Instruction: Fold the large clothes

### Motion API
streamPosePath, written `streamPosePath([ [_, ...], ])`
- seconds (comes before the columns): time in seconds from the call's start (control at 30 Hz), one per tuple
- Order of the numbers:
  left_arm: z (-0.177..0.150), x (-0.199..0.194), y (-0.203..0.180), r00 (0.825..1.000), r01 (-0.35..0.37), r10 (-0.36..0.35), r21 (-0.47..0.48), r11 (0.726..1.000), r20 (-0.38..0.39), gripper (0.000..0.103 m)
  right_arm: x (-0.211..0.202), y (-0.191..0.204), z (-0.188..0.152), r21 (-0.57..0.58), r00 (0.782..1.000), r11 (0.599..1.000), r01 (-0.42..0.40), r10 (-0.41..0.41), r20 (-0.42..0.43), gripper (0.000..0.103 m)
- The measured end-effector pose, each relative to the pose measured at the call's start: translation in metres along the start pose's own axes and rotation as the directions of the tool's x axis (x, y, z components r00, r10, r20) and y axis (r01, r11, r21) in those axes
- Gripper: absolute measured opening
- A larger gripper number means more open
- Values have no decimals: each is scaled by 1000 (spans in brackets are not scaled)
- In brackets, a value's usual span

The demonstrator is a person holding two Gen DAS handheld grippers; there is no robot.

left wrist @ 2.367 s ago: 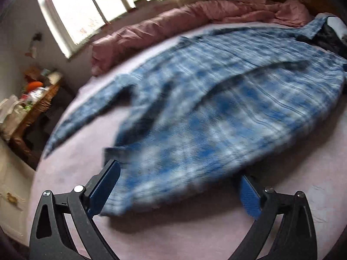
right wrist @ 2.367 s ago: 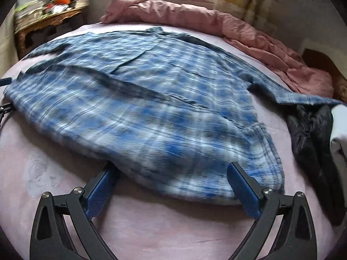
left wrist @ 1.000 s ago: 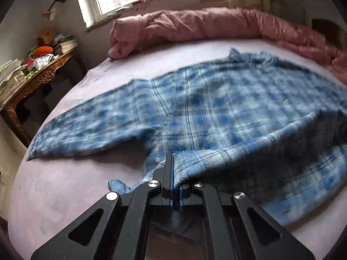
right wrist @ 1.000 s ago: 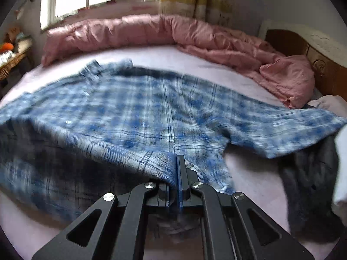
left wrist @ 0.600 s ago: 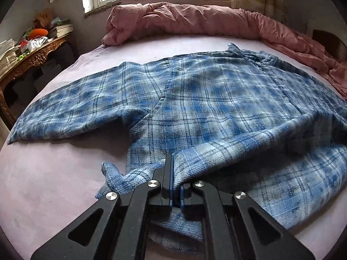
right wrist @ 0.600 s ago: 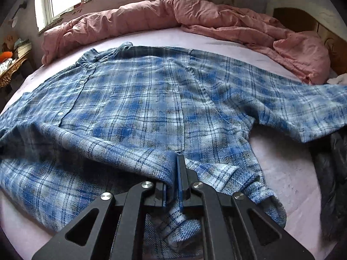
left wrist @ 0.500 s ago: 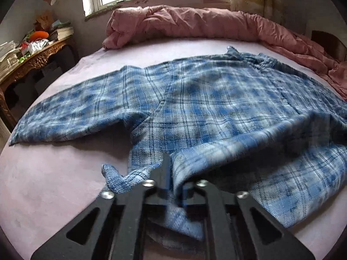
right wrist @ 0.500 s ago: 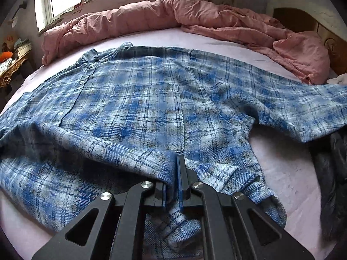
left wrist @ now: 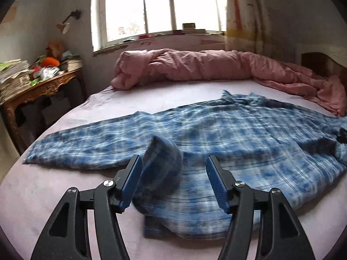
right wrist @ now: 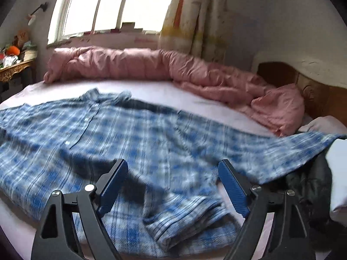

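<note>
The blue-and-white plaid flannel shirt (left wrist: 227,134) lies spread on the pale pink bed (left wrist: 43,190), sleeves out to both sides, its hem doubled up near the front edge. The left claw (left wrist: 173,179) is opening, a raised hem curl between its jaws but unpinched; the right claw (right wrist: 171,186) is opening over rumpled hem. That loose curl could flop back, and the uneven bunching risks a crooked fold.

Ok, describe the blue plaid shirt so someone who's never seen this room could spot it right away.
Find the bed with the pale lilac sheet under the window. Along its far edge lies a rolled pink duvet; nearer the camera the blue plaid shirt is spread flat, sleeves out. It is the only checked fabric, unlike the plain dark garment at its right sleeve.
</note>
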State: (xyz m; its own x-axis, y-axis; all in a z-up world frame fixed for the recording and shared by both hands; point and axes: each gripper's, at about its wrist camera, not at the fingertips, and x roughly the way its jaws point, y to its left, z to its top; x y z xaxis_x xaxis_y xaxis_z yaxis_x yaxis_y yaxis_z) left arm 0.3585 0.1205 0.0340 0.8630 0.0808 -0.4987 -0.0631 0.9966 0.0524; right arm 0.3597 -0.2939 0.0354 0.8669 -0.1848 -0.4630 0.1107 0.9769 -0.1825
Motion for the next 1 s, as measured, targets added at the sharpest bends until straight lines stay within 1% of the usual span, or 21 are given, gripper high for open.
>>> streamPosePath([
  [0.07,0,1,10,1000,11,-12,-47,999,-8,60,0,-5,4,16,996,996,-85,86,-34,84],
  [0.1,-1,1,12,1000,17,-17,-59,998,-12,59,3,-8,6,44,980,984,-170,174,-94,76],
  [0.13,-1,2,14,1000,17,-18,-65,998,-14,56,7,-12,6,85,948,961,-263,274,-162,45],
  [0.17,-1,2,13,1000,14,-15,-63,998,-16,54,10,-15,6,115,923,941,-317,334,-189,28],
  [0.2,-2,3,12,1000,3,-5,-53,999,-23,51,10,-17,6,133,907,927,-350,371,-200,28],
  [0.23,-3,5,9,999,-23,22,-29,999,-38,47,11,-18,6,128,900,926,-356,376,-219,28],
  [0.3,-6,12,-1,996,-57,59,29,998,-64,43,12,-19,5,114,898,928,-355,372,-236,28],
  [0.33,-9,17,-3,995,-51,55,39,998,-87,42,14,-21,4,117,881,917,-381,398,-256,28],
  [0.37,-11,23,-5,991,-42,47,39,998,-122,42,16,-20,2,123,857,903,-411,429,-284,28],
  [0.4,-14,31,-6,986,-33,38,32,999,-161,42,19,-19,-2,133,813,877,-462,479,-330,28],
  [0.5,-25,53,-8,966,-36,40,22,999,-256,42,19,-6,-14,126,706,803,-583,577,-411,28],
  [0.53,-28,58,-7,960,-33,37,19,999,-279,42,20,2,-19,103,693,800,-591,569,-442,30],
  [0.57,-30,62,-5,956,-20,22,7,1000,-293,42,21,8,-22,72,712,822,-565,530,-461,37],
  [0.6,-32,63,-3,954,-8,5,-8,1000,-299,43,22,16,-27,28,748,859,-511,461,-478,44],
  [0.63,-33,63,0,953,-1,-7,-25,1000,-302,43,26,21,-30,-3,776,887,-461,402,-486,58],
  [0.67,-33,63,3,953,-4,-7,-35,999,-302,43,30,22,-32,-14,792,903,-430,370,-485,59],
  [0.73,-34,64,3,951,-35,27,-19,999,-308,43,31,13,-28,34,806,919,-393,362,-468,59],
  [0.8,-35,66,-2,949,-46,45,3,999,-314,43,32,-1,-22,65,842,946,-318,313,-438,59],
  [0.87,-36,67,-7,948,-60,67,32,998,-310,43,35,-16,-21,98,861,961,-258,275,-429,59],
  [0.97,-36,67,-5,948,-57,66,37,998,-311,43,41,-38,-21,180,876,962,-207,264,-403,52],
  [1.0,-36,67,-2,948,-49,53,23,999,-315,43,37,-46,-18,202,902,960,-196,257,-347,52],
])
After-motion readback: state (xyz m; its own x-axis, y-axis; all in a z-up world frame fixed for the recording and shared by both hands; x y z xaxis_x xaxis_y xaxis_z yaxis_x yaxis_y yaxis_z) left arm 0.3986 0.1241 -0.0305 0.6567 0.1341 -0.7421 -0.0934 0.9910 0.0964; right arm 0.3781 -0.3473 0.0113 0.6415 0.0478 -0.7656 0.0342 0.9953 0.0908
